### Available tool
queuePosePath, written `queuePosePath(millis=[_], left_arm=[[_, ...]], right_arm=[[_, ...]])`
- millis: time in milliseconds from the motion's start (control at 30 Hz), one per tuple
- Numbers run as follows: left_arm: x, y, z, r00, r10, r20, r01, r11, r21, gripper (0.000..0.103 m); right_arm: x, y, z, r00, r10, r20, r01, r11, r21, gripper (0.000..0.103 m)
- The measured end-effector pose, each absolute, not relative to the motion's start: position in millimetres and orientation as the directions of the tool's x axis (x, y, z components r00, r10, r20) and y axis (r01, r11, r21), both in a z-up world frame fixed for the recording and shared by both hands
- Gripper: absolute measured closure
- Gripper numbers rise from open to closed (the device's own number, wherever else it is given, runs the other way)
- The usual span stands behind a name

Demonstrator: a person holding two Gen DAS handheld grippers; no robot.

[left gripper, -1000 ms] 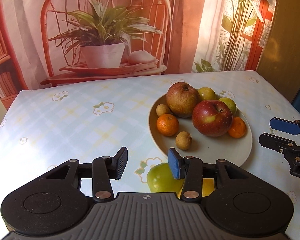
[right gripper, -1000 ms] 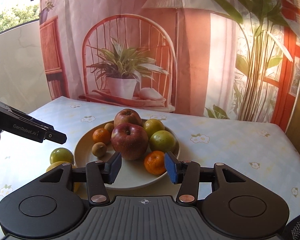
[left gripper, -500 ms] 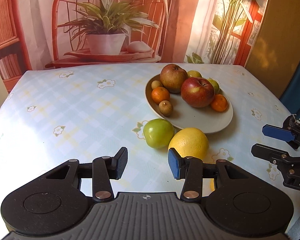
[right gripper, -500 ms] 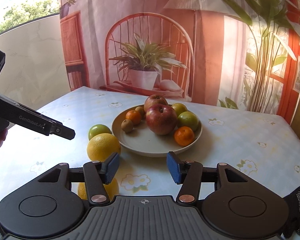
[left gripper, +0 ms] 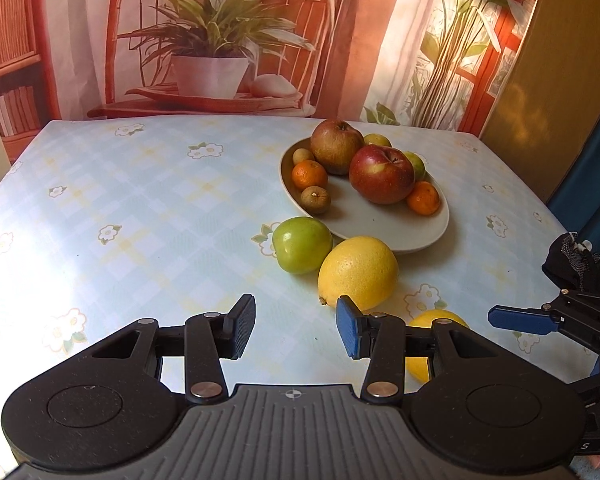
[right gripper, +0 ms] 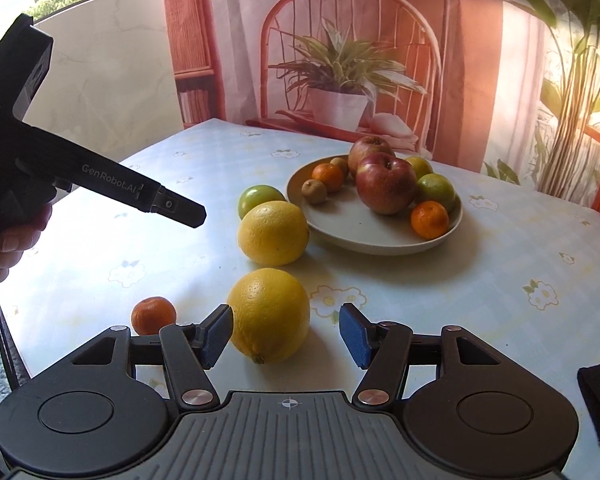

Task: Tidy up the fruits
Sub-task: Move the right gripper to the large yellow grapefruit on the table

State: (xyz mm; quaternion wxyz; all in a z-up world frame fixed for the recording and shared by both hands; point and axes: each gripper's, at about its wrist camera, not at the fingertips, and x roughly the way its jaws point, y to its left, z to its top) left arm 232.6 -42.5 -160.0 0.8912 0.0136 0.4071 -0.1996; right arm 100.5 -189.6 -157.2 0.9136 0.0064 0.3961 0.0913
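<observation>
White lettering reading "GenRobot.AI" runs along the black body of the left gripper (right gripper: pixel 180 210), held in a person's hand (right gripper: pixel 4 240) at the table's left edge; part of a second word, "DAS", shows on its housing. Its jaws stand apart over the bare cloth with nothing between them.

A shallow beige plate (right gripper: pixel 352 228) sits toward the far right part of the table (left gripper: pixel 140 208), which wears a pale blue checked cloth printed with white flowers. On the plate lie a dark red apple (right gripper: pixel 385 184), a duller russet apple (right gripper: pixel 370 148) behind it, two mandarins (right gripper: pixel 429 219) – one at the near rim, one at the left rim – two small brown fruits (right gripper: pixel 314 191), and two green-yellow citrus (right gripper: pixel 436 192) at the back right.

Off the plate, a green apple (left gripper: pixel 302 245) rests just beside its near-left rim, touching a large yellow citrus (left gripper: pixel 358 272) with dimpled skin. A second yellow citrus (right gripper: pixel 269 314) lies nearer the table's front edge, and a lone mandarin (right gripper: pixel 153 315) sits to its left, close to that edge.

The right gripper (right gripper: pixel 286 334) hovers low at that second citrus – its jaws have just been opening, and its blue pads (right gripper: pixel 354 336) stand clear of the fruit, which lies partly between them, close by the left pad.
</observation>
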Motion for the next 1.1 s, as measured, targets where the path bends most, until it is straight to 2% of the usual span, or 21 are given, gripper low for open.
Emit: queuePosePath(millis=[500,867,1100], left_arm=[[233.5,-52.4,-165.3,0.557,-0.395,-0.730,0.381,0.903,-0.198,0.056],[232.4,-57.4,-166.6,0.546,-0.414,-0.729,0.392,0.895,-0.215,0.056],[233.4,-61.1,-169.7,0.524,-0.436,-0.731,0.392,0.886,-0.248,0.056]], right_arm=[[119.0,-190.2,-166.7,0.575,0.242,-0.782,-0.185,0.969,0.164,0.047],[140.6,-195.9,-171.9,0.513,0.279,-0.812,-0.133,0.960,0.246,0.047],[138.6,-196.3,-173.1,0.517,0.294,-0.804,-0.155,0.956,0.250,0.052]])
